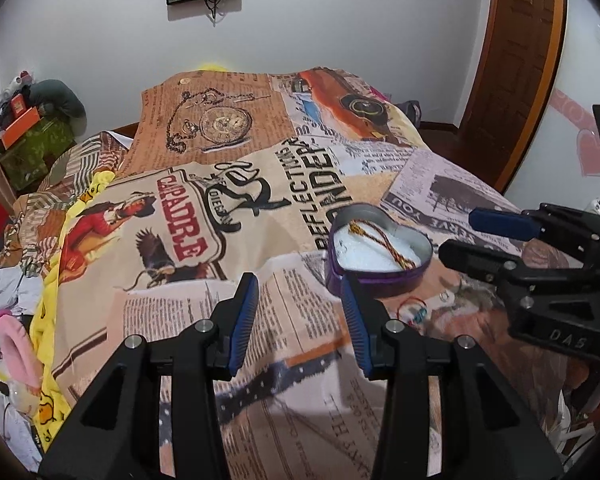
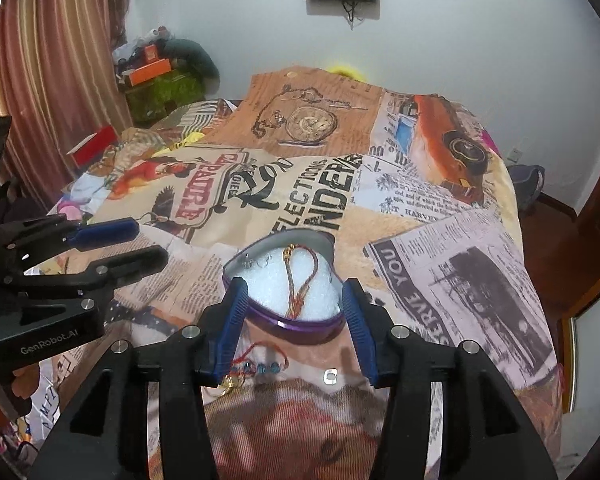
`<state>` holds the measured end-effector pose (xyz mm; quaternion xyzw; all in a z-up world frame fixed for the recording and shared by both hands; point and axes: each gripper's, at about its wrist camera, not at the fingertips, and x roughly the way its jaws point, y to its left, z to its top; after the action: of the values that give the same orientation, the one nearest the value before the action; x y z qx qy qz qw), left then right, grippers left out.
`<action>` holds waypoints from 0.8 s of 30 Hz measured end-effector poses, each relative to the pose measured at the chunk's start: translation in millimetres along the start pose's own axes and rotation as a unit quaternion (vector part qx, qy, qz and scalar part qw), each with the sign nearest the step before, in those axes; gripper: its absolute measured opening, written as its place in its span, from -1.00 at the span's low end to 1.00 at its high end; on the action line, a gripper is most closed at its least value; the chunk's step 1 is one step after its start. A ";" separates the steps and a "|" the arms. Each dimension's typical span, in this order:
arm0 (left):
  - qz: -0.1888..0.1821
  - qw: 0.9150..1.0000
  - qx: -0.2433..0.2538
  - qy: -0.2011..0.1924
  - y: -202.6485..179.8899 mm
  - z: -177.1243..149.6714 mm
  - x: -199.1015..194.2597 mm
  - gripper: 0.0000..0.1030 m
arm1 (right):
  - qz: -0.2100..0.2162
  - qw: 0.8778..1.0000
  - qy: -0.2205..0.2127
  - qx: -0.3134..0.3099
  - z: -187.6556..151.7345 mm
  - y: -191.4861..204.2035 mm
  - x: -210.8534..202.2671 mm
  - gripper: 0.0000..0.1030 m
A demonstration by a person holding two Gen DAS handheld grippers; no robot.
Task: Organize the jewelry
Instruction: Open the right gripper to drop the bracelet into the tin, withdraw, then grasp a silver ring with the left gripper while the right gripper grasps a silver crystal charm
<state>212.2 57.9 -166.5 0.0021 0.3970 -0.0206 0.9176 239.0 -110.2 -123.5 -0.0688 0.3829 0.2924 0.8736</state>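
Note:
A purple heart-shaped tin [image 1: 380, 282] [image 2: 300, 328] lined with white foam lies on the printed bedspread. A gold-and-red braided bracelet [image 1: 384, 244] [image 2: 300, 280] rests on the foam inside it. A red-thread bracelet with blue beads [image 1: 414, 310] [image 2: 256, 364] lies on the cloth just in front of the tin. My right gripper [image 2: 295, 285] [image 1: 460, 232] hovers over the tin's near edge, open, gripping nothing. My left gripper [image 1: 299, 282] [image 2: 148, 242] is open to the tin's left, with only cloth between its fingers.
A small silver piece [image 2: 331, 376] lies on the cloth near the beaded bracelet. The bedspread [image 1: 260, 208] covers the whole bed. Clutter and boxes [image 1: 24, 128] pile up at the far left, with a curtain [image 2: 52, 80] beside them. A wooden door [image 1: 512, 60] stands at the right.

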 end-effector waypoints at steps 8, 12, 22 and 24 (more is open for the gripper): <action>-0.017 0.999 0.002 0.035 -10.1 -25.9 1.7 -0.18 | 0.001 1.000 0.017 -0.002 -23.0 3.1 -9.8 -0.12; -0.030 0.998 0.006 0.056 -18.4 -38.1 8.6 -0.18 | 0.006 1.000 0.030 0.002 -36.4 3.1 -10.7 -0.12; -0.061 0.995 0.020 0.082 -37.8 -52.8 30.2 -0.18 | 0.015 0.999 0.050 0.010 -56.4 -0.4 -6.7 -0.12; -0.065 0.994 0.020 0.082 -39.0 -52.1 33.0 -0.18 | 0.017 0.998 0.055 0.013 -59.0 -1.7 -5.0 -0.12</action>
<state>195.3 18.9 -225.7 -0.0041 0.4695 -0.0879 0.8786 200.2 -134.2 -161.3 -0.0670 0.4348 0.2976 0.8473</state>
